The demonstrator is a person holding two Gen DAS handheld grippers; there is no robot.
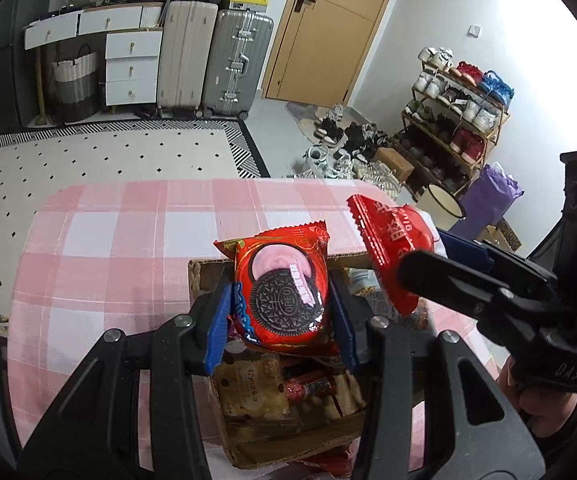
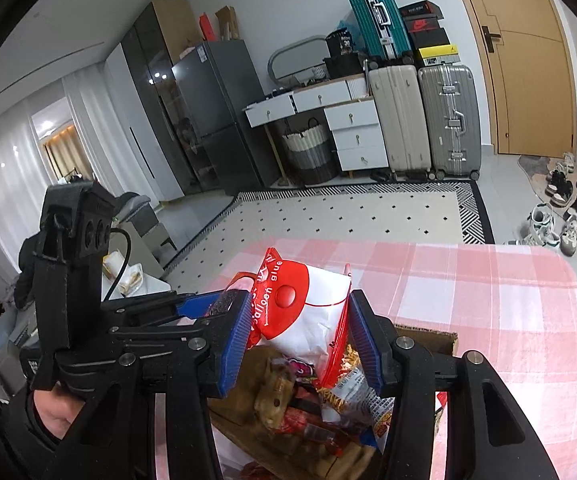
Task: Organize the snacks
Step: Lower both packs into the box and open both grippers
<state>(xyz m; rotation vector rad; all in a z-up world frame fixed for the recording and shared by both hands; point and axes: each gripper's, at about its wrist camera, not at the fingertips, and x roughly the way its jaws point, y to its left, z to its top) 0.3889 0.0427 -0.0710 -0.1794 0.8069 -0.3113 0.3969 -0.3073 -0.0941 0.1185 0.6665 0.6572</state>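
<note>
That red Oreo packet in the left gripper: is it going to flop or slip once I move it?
Oreo packet probably holds its shape: it bulges and stands upright between the blue fingers. Its glossy film may slip. Likely light and crushable, so squeeze gently.

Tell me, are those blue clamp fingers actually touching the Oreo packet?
Touching. The left wrist view shows the left gripper with both blue pads pressed against the Oreo packet's sides.

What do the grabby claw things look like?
Each hand-held gripper is black plastic with silver bolts and two blue ribbed pads: the left hand-held gripper and the right hand-held gripper. A black cable runs from the left one. The person wears dark sleeves.
</note>
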